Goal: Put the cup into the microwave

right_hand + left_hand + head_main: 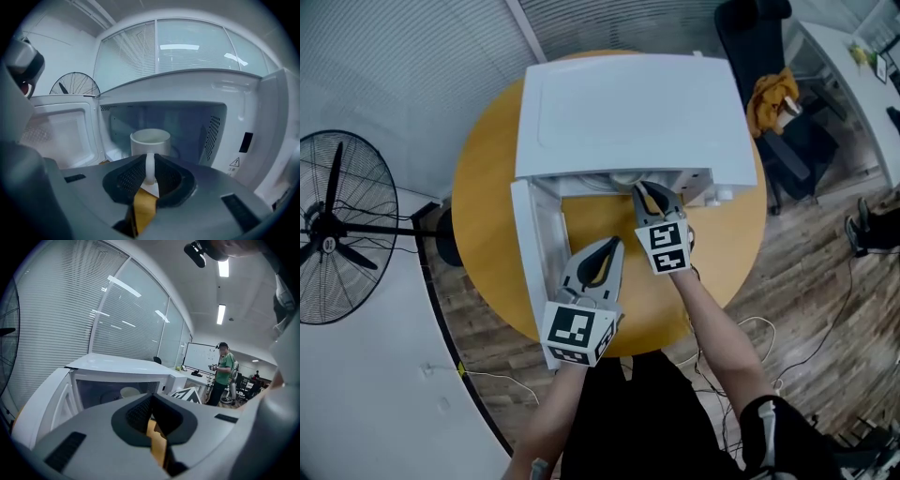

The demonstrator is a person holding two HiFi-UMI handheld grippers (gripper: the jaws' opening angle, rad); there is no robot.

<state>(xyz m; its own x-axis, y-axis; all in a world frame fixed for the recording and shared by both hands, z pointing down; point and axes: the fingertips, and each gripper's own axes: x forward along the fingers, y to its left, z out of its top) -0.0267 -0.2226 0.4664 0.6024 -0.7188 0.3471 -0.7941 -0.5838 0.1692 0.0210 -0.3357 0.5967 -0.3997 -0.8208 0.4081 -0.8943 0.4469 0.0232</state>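
1. Right gripper view: your right gripper (150, 174) clamps the white cup (150, 139) by its handle, at the open microwave's (187, 89) mouth.
2. Your left gripper (151, 418) is closed, empty.
3. The cup looks rigid, glossy and breakable; keep the handle grip.

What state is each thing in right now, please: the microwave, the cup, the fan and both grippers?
microwave: door swung wide open.
cup: upright, held by its handle at the microwave's mouth.
right gripper: shut on the cup's handle.
left gripper: shut, empty, above the table.
fan: blades look still.
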